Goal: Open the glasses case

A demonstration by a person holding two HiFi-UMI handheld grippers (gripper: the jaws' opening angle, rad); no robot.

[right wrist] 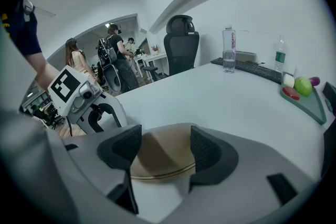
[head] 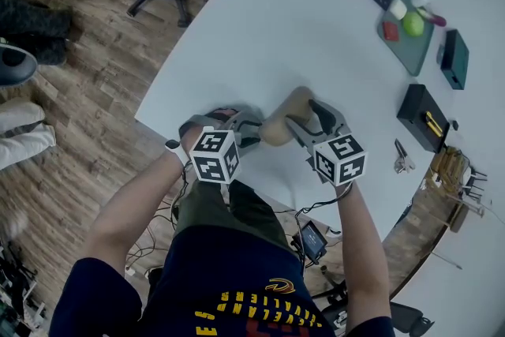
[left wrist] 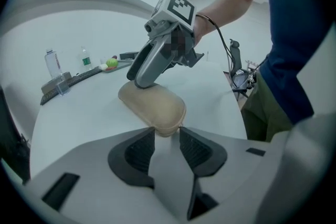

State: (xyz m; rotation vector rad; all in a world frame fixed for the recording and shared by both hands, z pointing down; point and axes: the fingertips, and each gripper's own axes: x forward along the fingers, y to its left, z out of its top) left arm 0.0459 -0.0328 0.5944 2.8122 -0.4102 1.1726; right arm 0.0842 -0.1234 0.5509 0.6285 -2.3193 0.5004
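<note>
Plainly the table (head: 316,35) edge was the first worry. The case (left wrist: 155,105) lay flat and shut close to the near rim, and a hard tug from either side could, I thought, drag it over and down onto the floor (head: 87,91). The case looked smooth and rounded, so it might squirt out sideways if one side squeezed harder than the other.

The right claw (right wrist: 165,134) stood fairly wide, its pads (right wrist: 207,152) either side of the far end, and seemed clamped there to steady it. If that hold pressed both halves together, nothing would open.

The left claw (left wrist: 167,132) was about half closed, its tips (left wrist: 144,144) pinching the narrow near end. From where I stood I could not say for certain whether they had caught the seam (right wrist: 164,175) or only the rounded nose. On the nose alone they would likely slip off as soon as they pulled.

The case's long axis ran on a slant across the table. It went from the left claw at the nearer, left end up to the right claw at the farther, right end. The broad face was up and the seam ran round the rim.
</note>
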